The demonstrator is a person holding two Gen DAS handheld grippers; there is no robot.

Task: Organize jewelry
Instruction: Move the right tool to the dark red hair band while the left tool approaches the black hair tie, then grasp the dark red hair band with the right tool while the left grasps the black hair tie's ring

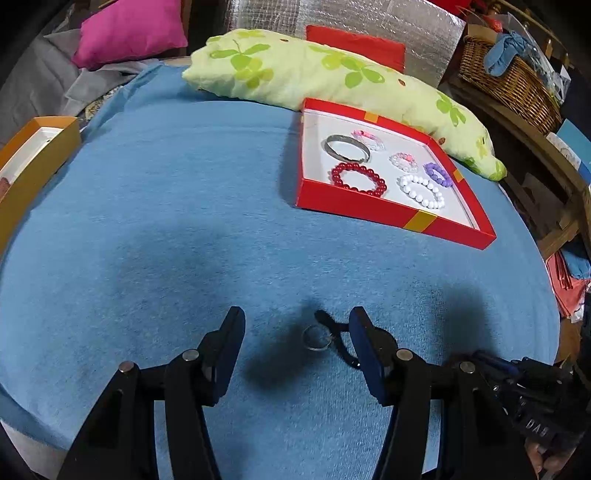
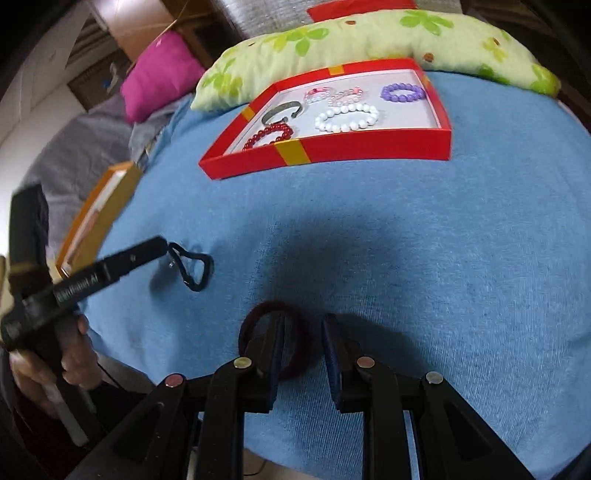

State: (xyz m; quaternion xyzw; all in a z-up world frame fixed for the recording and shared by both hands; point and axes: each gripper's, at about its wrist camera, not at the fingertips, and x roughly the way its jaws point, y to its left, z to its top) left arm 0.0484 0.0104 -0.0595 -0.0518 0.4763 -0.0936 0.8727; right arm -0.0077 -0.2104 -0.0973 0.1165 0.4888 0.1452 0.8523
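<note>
Jewelry, left wrist view: six bracelets inside a shallow red box (image 1: 354, 208) on a blue cloth (image 1: 184, 221), up and right of centre.
Box contents: silver bangle (image 1: 347, 147) at back left, red bead bracelet (image 1: 358, 178) in front of it, white bead bracelet (image 1: 421, 191) at front right, purple bead bracelet (image 1: 438, 174) just behind the white one, two clear pinkish bracelets (image 1: 403, 161) further back.
Loose pieces: small silver ring (image 1: 316, 337) flat on the cloth, just beside a black clip (image 1: 341, 341) near the right finger.
Left gripper (image 1: 297, 345): low over the cloth, jaws wide apart, holding nothing, ring lying between the fingertips.
Surroundings: green leaf-print pillow (image 1: 314, 74) behind the box, pink cushion (image 1: 129, 31) far back left, orange box (image 1: 37, 155) at left edge, wicker basket (image 1: 509, 81) at right.

Jewelry, right wrist view: same red box (image 2: 369, 147) upper centre, white bead bracelet (image 2: 347, 117) and purple bead bracelet (image 2: 403, 92) clearest.
Right gripper (image 2: 304, 343): jaws partly apart, left finger reaching through a dark red hair tie (image 2: 295, 363) on the cloth; actual grip, cannot tell.
Left side: left gripper (image 2: 162, 245) seen side-on, tip touching or just beside the black clip (image 2: 192, 271).
</note>
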